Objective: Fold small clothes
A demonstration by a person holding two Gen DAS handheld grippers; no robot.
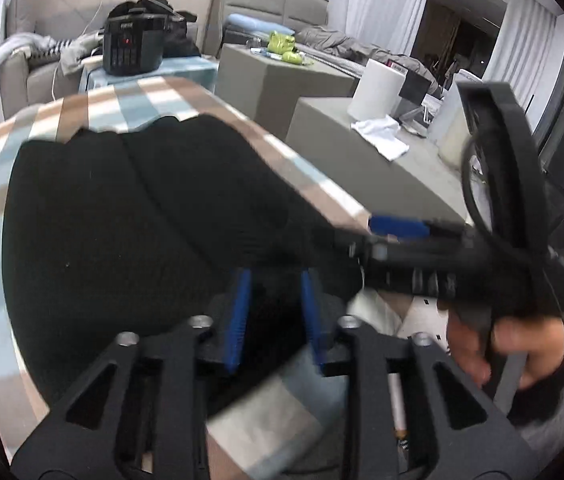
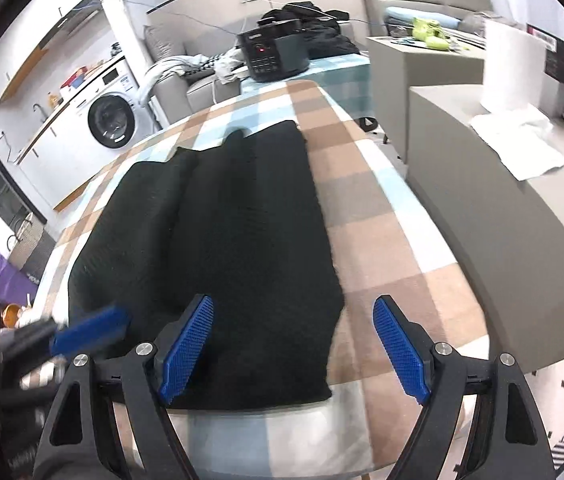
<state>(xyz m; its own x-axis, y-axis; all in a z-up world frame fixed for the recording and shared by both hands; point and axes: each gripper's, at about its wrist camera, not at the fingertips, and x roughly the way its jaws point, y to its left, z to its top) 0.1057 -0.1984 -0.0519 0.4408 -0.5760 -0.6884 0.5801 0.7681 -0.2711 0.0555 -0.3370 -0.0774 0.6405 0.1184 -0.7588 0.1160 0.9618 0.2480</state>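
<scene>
A black knit garment [image 1: 142, 220] lies spread on a checked tablecloth [image 1: 94, 104]; it also shows in the right wrist view [image 2: 234, 240]. My left gripper [image 1: 276, 316] hovers at the garment's near edge, its blue pads [image 1: 238, 320] a small gap apart with black cloth between them; the view is blurred. My right gripper [image 2: 294, 352] is wide open over the garment's near right corner, left pad [image 2: 186, 352] above the cloth, right pad [image 2: 400, 354] above the tablecloth [image 2: 382, 240]. The right gripper shows in the left view [image 1: 362, 236], the left gripper in the right view [image 2: 90, 330].
A black cooker [image 1: 132, 44] stands at the table's far end. Grey blocks [image 2: 522, 240] border the table's right, with a paper roll [image 1: 376, 88] and a white cloth [image 1: 382, 136]. A washing machine [image 2: 112, 116] stands at the far left.
</scene>
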